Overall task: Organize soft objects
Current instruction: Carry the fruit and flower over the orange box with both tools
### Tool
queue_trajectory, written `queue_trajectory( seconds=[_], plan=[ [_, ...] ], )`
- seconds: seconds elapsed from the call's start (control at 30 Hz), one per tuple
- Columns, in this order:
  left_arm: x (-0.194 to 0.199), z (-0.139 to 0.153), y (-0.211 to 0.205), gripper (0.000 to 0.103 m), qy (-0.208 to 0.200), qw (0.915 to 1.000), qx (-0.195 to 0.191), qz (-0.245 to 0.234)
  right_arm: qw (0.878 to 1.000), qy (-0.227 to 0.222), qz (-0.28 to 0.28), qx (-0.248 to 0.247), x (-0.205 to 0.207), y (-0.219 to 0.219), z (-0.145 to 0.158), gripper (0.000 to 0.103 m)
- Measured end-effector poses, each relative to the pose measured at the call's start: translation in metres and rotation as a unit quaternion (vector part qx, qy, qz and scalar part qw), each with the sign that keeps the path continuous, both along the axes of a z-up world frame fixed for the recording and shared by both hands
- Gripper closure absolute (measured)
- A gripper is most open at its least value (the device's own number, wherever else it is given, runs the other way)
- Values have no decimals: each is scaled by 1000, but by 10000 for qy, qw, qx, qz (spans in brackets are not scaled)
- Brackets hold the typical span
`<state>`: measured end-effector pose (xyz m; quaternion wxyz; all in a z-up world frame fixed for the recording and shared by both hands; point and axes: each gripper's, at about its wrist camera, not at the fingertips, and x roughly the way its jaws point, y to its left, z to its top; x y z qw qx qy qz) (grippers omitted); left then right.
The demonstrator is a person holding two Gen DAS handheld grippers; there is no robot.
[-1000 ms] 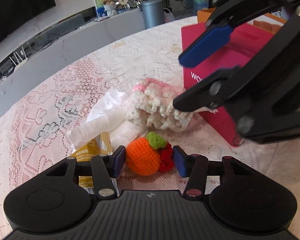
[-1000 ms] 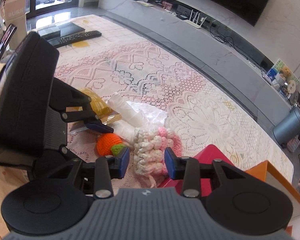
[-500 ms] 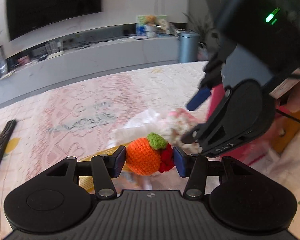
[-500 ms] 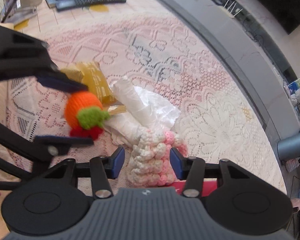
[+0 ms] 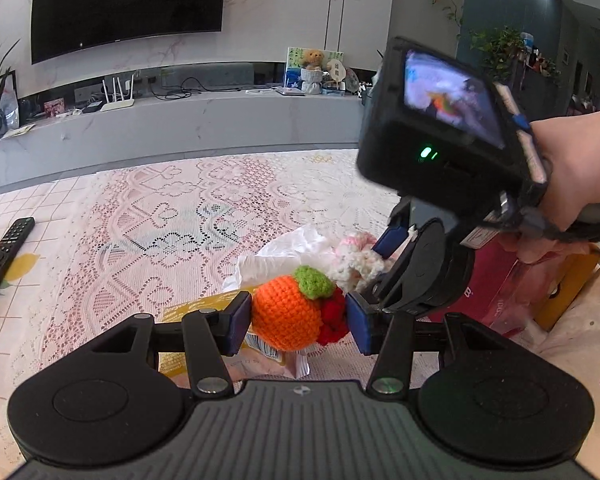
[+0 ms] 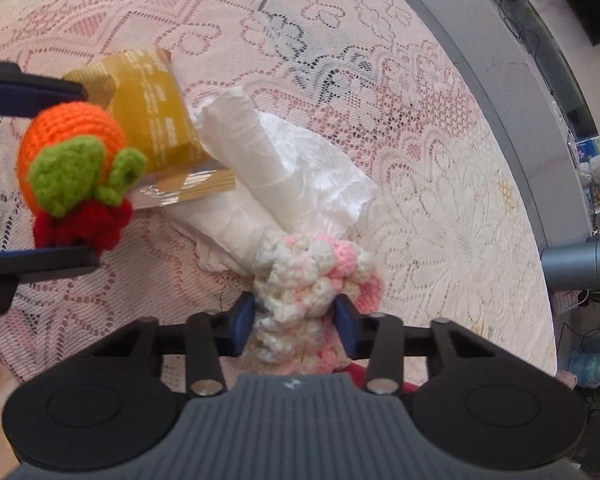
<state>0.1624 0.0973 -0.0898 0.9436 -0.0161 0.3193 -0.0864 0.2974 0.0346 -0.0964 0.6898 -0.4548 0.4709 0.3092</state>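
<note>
My left gripper [image 5: 298,322] is shut on an orange crocheted fruit [image 5: 288,316] with a green leaf and a red part, held above the lace tablecloth. The fruit also shows in the right wrist view [image 6: 72,176], between the left fingers. My right gripper [image 6: 294,320] is shut on a cream and pink crocheted piece [image 6: 308,280], lifted off the cloth. That piece shows in the left wrist view [image 5: 356,256], just right of the fruit.
A white plastic bag [image 6: 284,184] and a yellow packet [image 6: 156,120] lie on the cloth below the grippers. A pink box [image 5: 496,280] and an orange box edge [image 5: 568,288] stand at the right. A remote [image 5: 4,256] lies at the far left.
Both grippers have lifted their crocheted pieces off the cloth. The left view has tilted up towards the room, and the right gripper has risen with the cream and pink piece.
</note>
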Motion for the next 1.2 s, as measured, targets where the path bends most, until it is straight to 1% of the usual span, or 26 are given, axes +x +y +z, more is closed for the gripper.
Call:
queue_trajectory(
  seconds=[0.03,0.17,0.33,0.47,0.53,0.6,0.77,0.87,1.03,1.13,1.2],
  plan=[
    [0,0,1,45,5,10000,-8,26,10000,-24,-16,44,-2,0,4,68],
    [-3,5,1,45,27,9999,-5,135,9995,-148,-36,272,-15,-5,28,69],
    [-17,16,0,45,50,9996,-41,275,9963,-60,-181,839,-31,-20,65,68],
    [-31,28,1,45,103,9986,-261,445,9895,47,-341,1403,-48,-39,95,68],
    [-37,38,-2,45,58,9983,-372,440,9856,-37,-412,1642,-58,-50,111,68],
    [-43,49,-10,45,-38,9985,-378,399,9806,-148,-505,1889,-69,-65,128,68],
    [-48,77,-42,45,-298,9990,-321,104,9671,-527,-813,2353,-88,-115,164,68],
    [-49,90,-69,45,-434,9987,-215,-147,9597,-700,-1068,2502,-93,-155,177,68],
    [-45,106,-119,45,-550,9959,-237,-679,9515,-920,-1599,2461,-97,-218,180,68],
    [-36,114,-150,45,-503,9926,-349,-1048,9418,-942,-2056,2487,-93,-257,176,68],
    [-25,116,-172,45,-364,9900,-358,-1315,9336,-958,-2358,2522,-89,-282,172,68]
  ],
)
